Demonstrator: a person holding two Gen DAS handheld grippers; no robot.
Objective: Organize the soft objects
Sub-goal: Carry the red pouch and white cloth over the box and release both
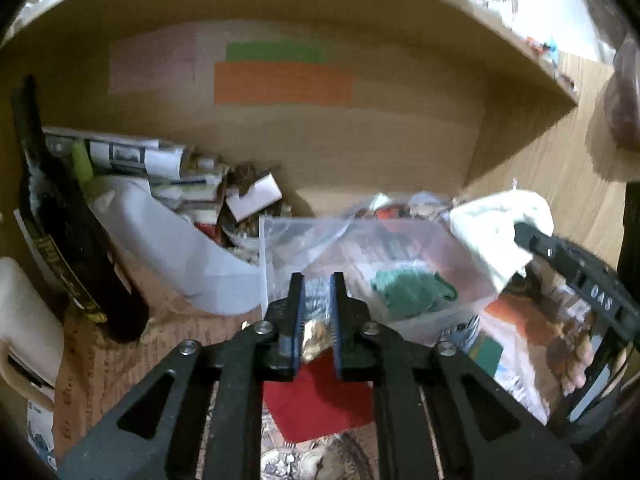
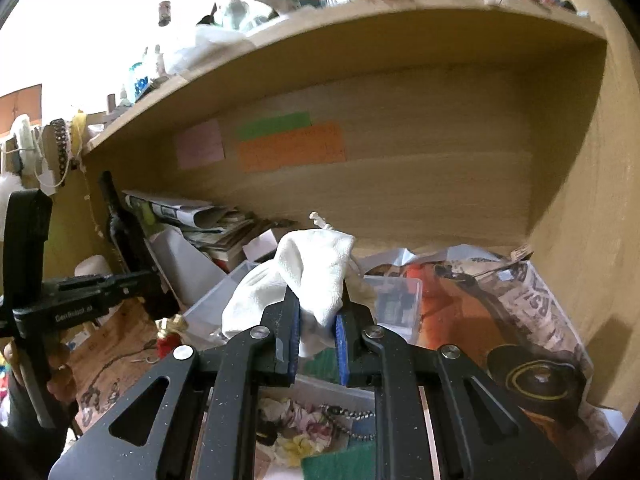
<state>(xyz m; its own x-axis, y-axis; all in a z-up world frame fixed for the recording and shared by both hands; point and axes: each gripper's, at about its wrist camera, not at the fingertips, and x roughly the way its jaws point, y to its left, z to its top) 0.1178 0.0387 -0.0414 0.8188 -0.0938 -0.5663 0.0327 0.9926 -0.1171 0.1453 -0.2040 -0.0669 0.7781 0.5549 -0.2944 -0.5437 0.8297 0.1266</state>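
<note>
White cloth is hanging pinched in the right gripper, jaws closed narrowly on its lower folds, the bulk draping up and over the fingertips above the clear plastic container on the cluttered shelf. The step in hand looks like carrying this soft item to the container, which is already holding a green knitted piece as seen through its wall in the left wrist view. The next move probably calls for lowering the cloth over the container's open top and opening the jaws so the fabric drops inside instead of catching on the rim.

The right gripper is pointing forward into the shelf bay, roughly level, with the sticky notes on the back panel straight ahead. The left gripper is sitting lower and to the left, aimed at the container's near corner; its jaws are standing narrowly apart around a small gold-and-brown object near the finger bases. Whether they are actually clamping it I cannot tell. A red cloth is lying beneath that gripper.
</note>
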